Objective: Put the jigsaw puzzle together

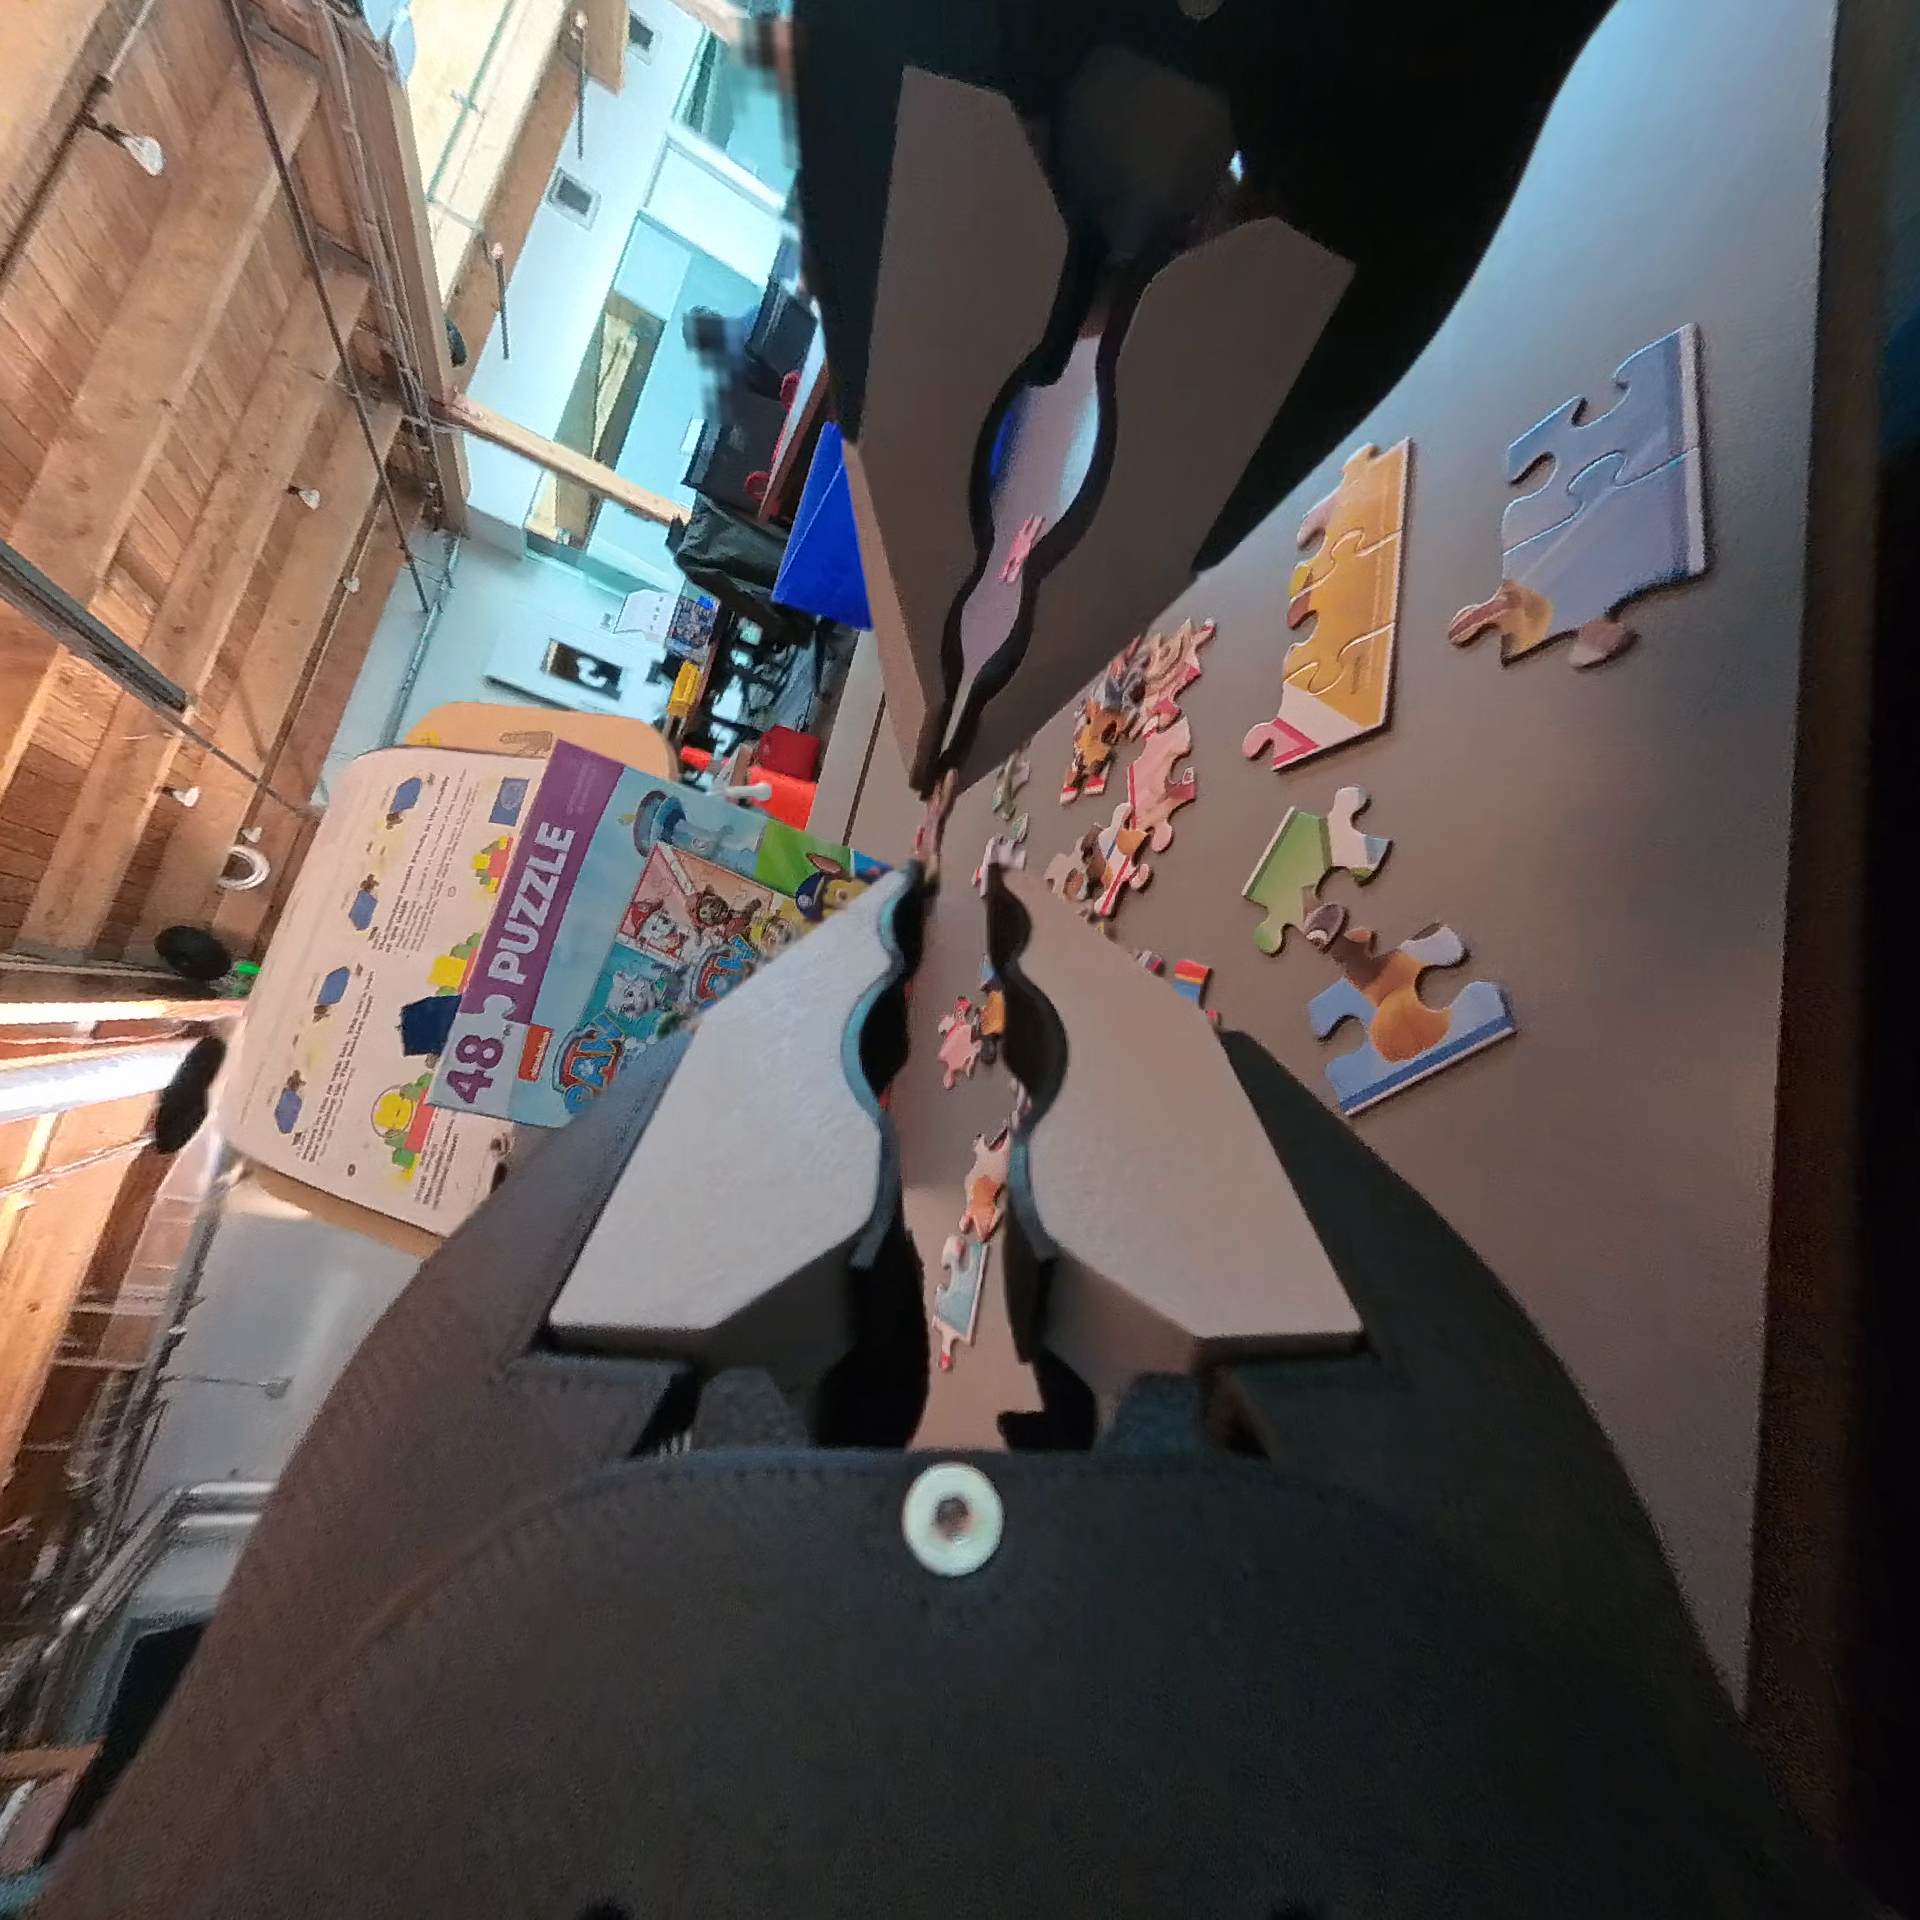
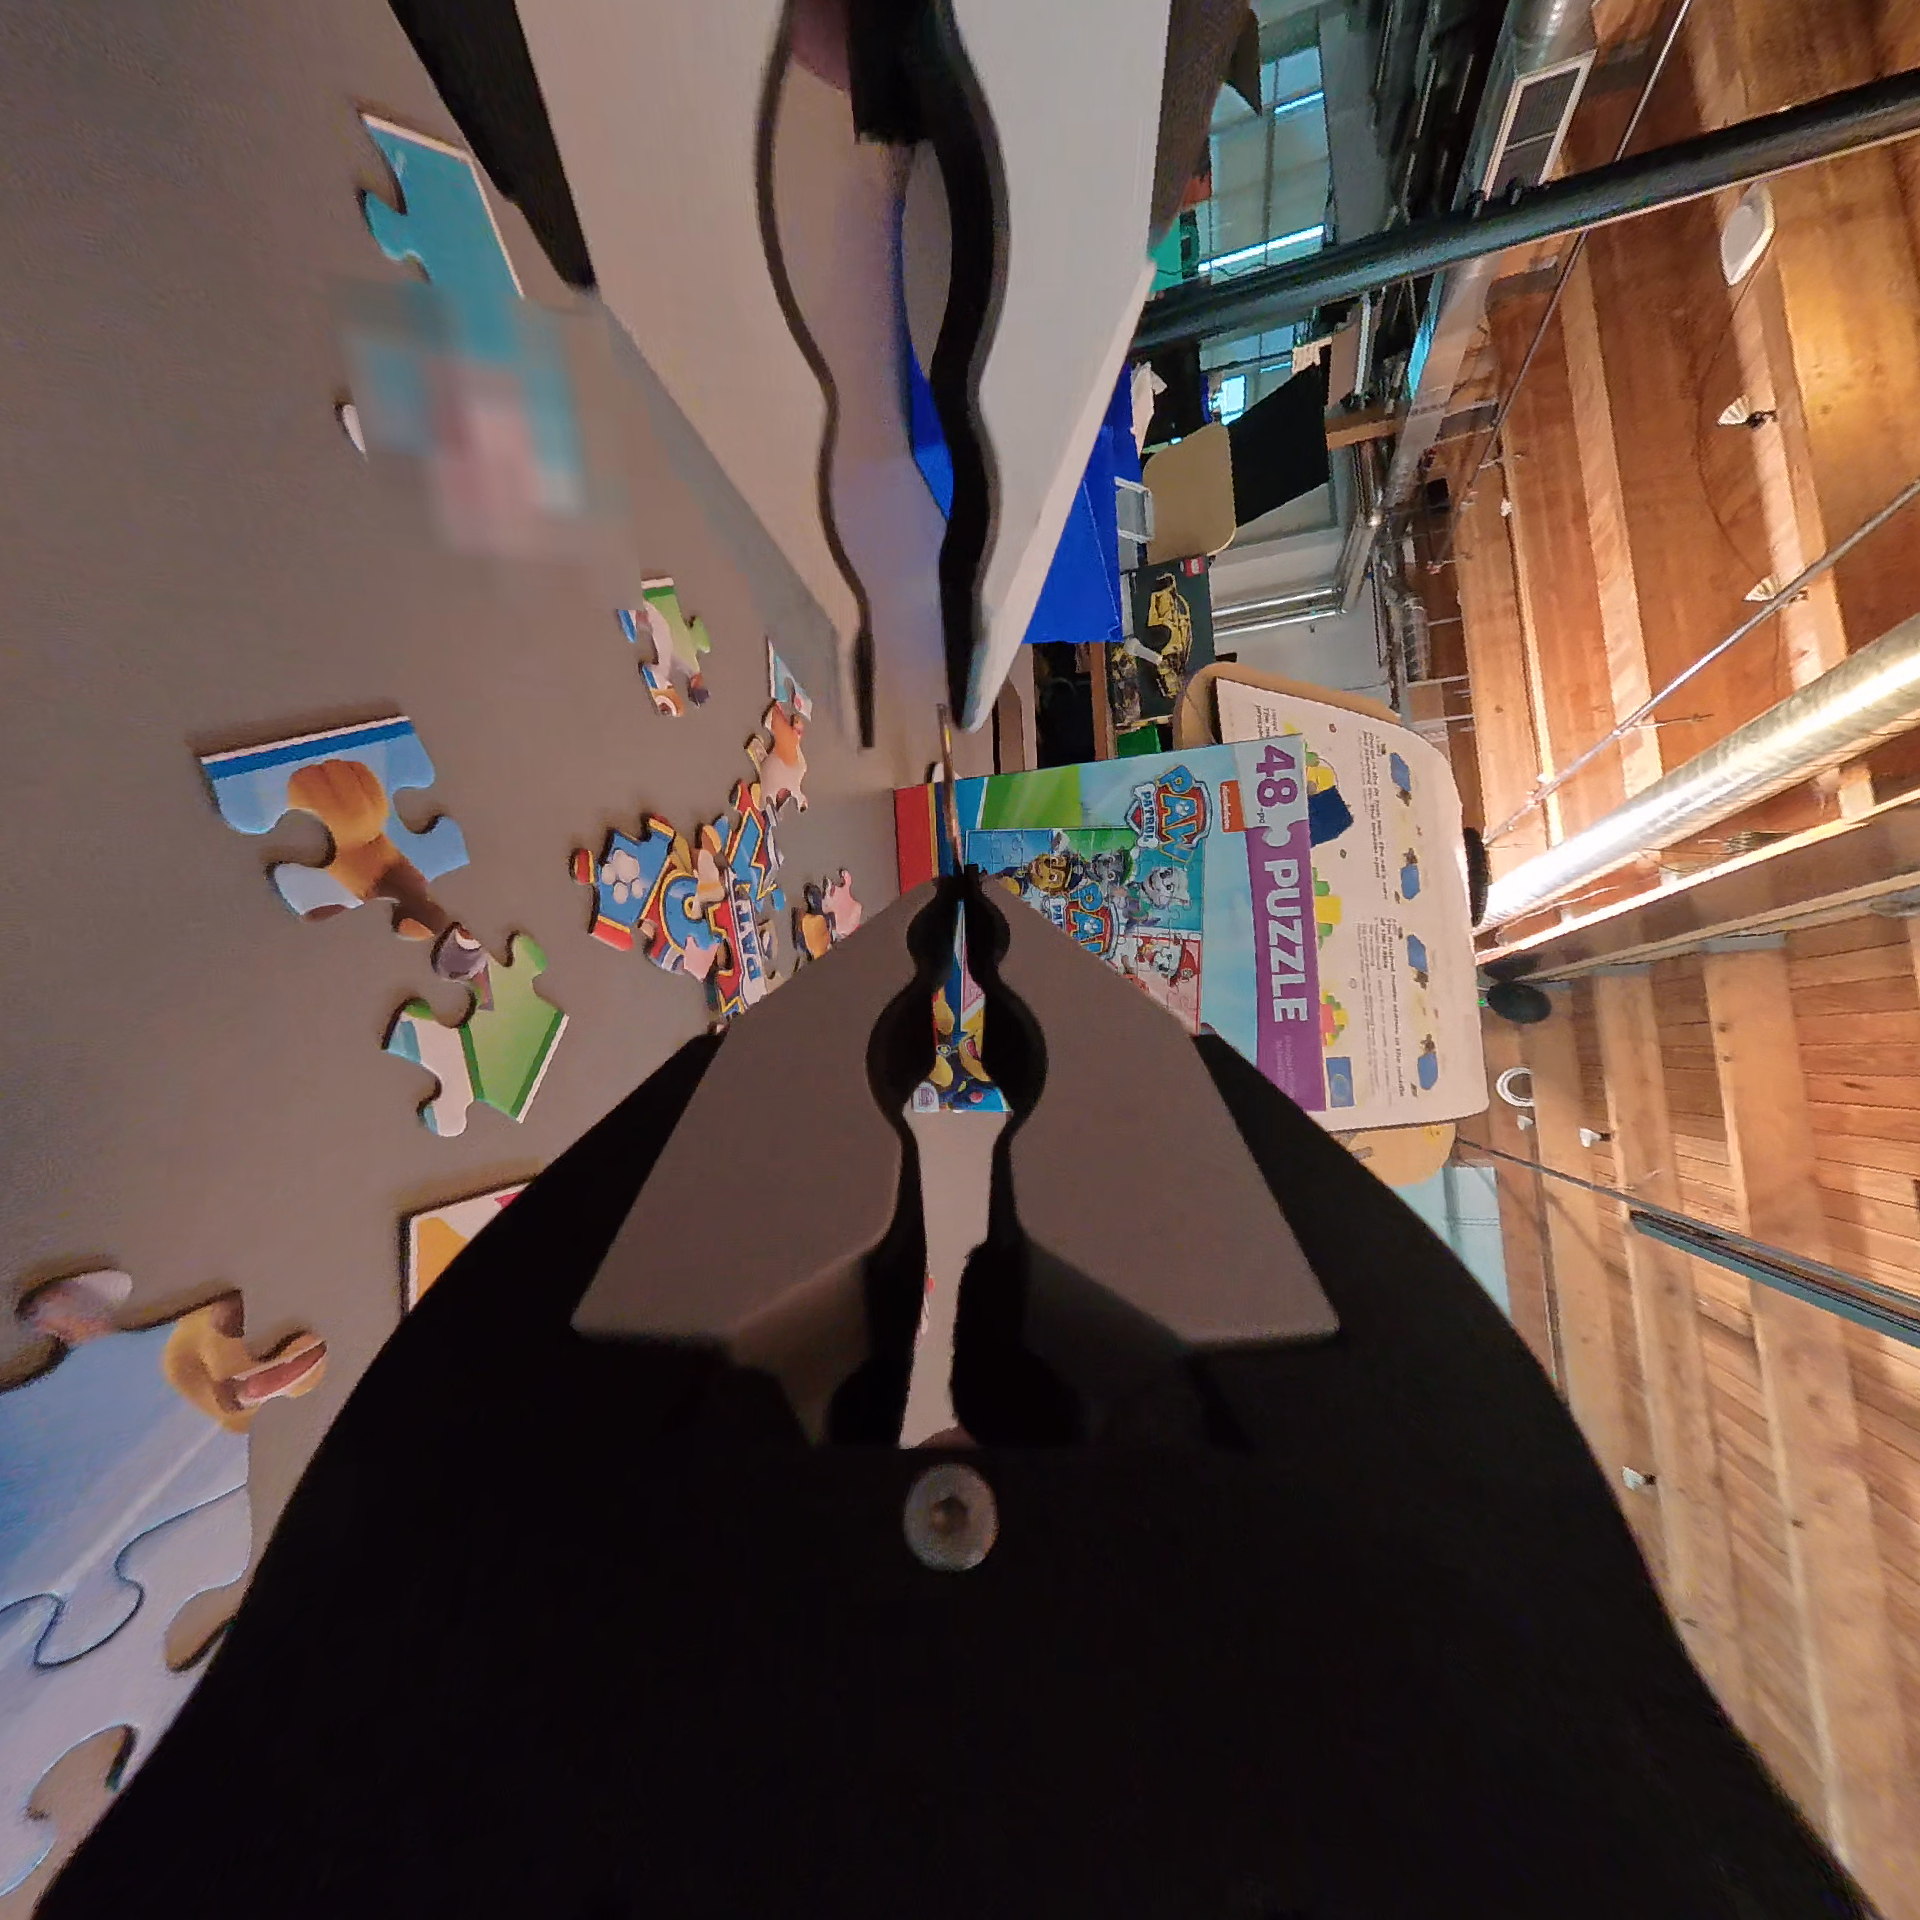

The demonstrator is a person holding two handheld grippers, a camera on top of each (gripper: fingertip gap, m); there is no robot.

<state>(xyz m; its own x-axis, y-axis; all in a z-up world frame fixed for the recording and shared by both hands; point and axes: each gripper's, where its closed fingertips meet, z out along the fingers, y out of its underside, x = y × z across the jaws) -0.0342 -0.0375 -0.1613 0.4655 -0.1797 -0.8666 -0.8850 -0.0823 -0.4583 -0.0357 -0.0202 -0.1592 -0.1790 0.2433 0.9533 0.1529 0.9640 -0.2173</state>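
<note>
Left wrist view, rolled on its side. At the bottom, left tongs (image 1: 954, 878) with the tips a little apart, a narrow gap showing between them. From the top, reaching down to meet them, right tongs (image 1: 935, 769), tips pressed together on a puzzle piece (image 1: 940, 821) seen edge-on, off the grey table (image 1: 1610, 1247), its free end right at the left tips. Cannot tell here whether touched by them. Flat on the table to the right: yellow joined pieces (image 1: 1351, 613), blue joined pieces (image 1: 1610, 499), a green piece (image 1: 1299, 862) and a blue-and-brown piece (image 1: 1403, 1008). Nearer the tips, a loose heap of pieces (image 1: 1132, 727). At the left, upright at the far edge, the puzzle box (image 1: 644, 935).

Right wrist view, likewise rolled. At the bottom, right tongs (image 2: 961, 883) clamped on the thin edge of the puzzle piece (image 2: 945, 790), poking out past the tips. From above, left tongs (image 2: 914, 722) parted, one finger (image 2: 971, 665) close against the far end of the piece, the other clear of it. Behind, the puzzle box (image 2: 1143, 894). On the table (image 2: 156, 623) at the left, the green piece (image 2: 499, 1039), the blue-and-brown piece (image 2: 332, 821) and the heap of pieces (image 2: 707, 904).
</note>
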